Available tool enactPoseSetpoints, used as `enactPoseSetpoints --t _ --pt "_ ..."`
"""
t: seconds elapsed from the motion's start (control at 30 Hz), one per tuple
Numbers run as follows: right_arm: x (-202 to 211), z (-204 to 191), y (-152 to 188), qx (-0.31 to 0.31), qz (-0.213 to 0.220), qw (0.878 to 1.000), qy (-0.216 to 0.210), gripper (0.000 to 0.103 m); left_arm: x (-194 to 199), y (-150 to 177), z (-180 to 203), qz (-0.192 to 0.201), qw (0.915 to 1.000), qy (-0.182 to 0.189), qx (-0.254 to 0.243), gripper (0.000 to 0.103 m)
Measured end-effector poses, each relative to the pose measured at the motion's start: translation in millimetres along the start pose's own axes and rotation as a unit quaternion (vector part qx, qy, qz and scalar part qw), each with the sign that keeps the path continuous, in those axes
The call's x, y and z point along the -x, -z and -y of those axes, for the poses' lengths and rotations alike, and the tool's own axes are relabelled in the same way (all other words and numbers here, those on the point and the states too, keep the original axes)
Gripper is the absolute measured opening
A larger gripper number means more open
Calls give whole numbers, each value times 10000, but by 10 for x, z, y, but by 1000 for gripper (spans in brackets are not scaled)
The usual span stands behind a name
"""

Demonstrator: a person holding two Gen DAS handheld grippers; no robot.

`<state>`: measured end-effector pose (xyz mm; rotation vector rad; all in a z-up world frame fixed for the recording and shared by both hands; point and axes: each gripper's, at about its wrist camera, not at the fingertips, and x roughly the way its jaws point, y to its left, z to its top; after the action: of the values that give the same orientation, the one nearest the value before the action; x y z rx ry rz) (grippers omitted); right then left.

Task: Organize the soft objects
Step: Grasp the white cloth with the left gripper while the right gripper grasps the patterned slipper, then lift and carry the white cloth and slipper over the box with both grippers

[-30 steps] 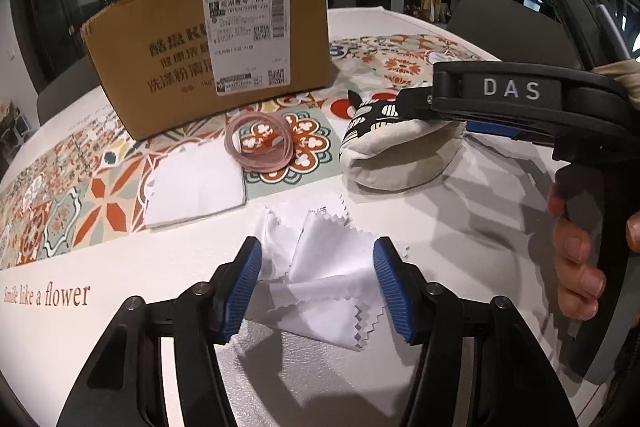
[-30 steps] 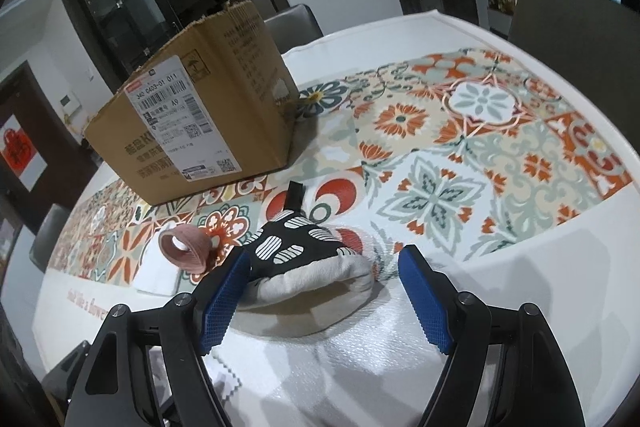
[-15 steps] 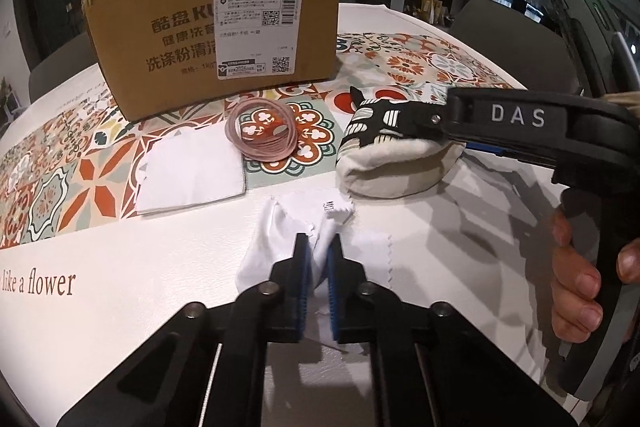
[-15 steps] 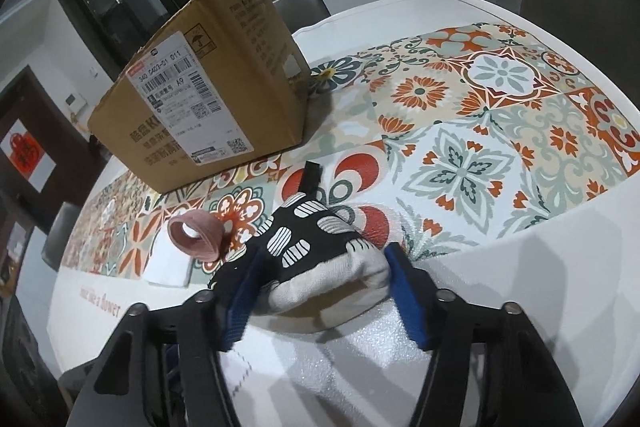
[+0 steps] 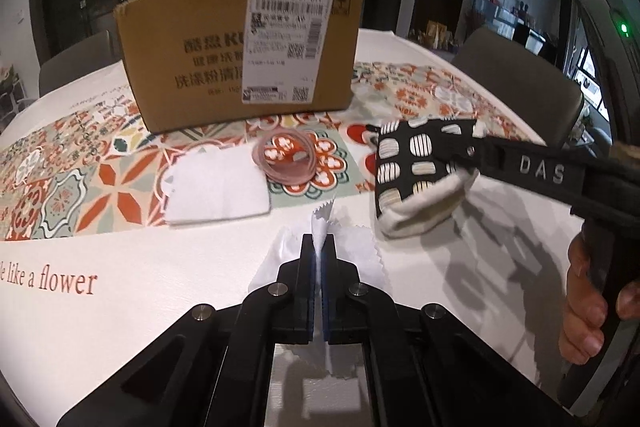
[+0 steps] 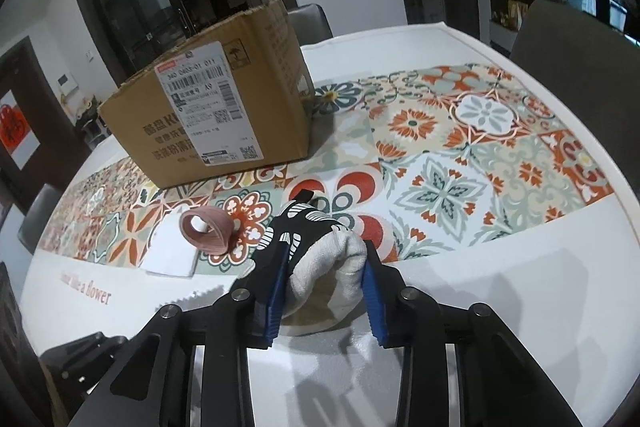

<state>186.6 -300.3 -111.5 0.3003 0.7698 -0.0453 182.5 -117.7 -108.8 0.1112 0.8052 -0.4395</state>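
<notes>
My left gripper [image 5: 319,259] is shut on a thin white cloth [image 5: 356,255] with zigzag edges; a corner of it sticks up between the blue pads, and the rest hangs onto the white tablecloth. To its right is a black-and-white patterned oven mitt [image 5: 416,163] with a cream lining. My right gripper [image 6: 326,267] has the mitt [image 6: 304,223] between its blue pads. The jaws are closing and press into both its sides, so the cream part bulges. The mitt's near end is tilted up off the table.
An open cardboard box [image 5: 240,51] with a shipping label stands at the back on the patterned runner [image 6: 460,155]. In front of it lie a pink elastic band [image 5: 286,161] and a folded white cloth [image 5: 216,191]. A hand [image 5: 588,307] grips the right tool. Dark chairs stand around the table.
The left jaws closed on the zigzag cloth and pulled it up slightly. The right jaws narrowed onto the mitt, squeezing it, and its near end rose from the table.
</notes>
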Motion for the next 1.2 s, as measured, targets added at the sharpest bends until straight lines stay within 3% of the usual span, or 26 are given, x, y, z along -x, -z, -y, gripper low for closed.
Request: enactPoseSetpoints --t 0.53,1.2 --pt "380 -358 -9 346 298 9989 142 32 462 -235 -243 692 9974 -30 220 4" --pt "822 -883 -262 829 1014 9909 301 32 994 -619 -499 1619 9868 15 65 4"
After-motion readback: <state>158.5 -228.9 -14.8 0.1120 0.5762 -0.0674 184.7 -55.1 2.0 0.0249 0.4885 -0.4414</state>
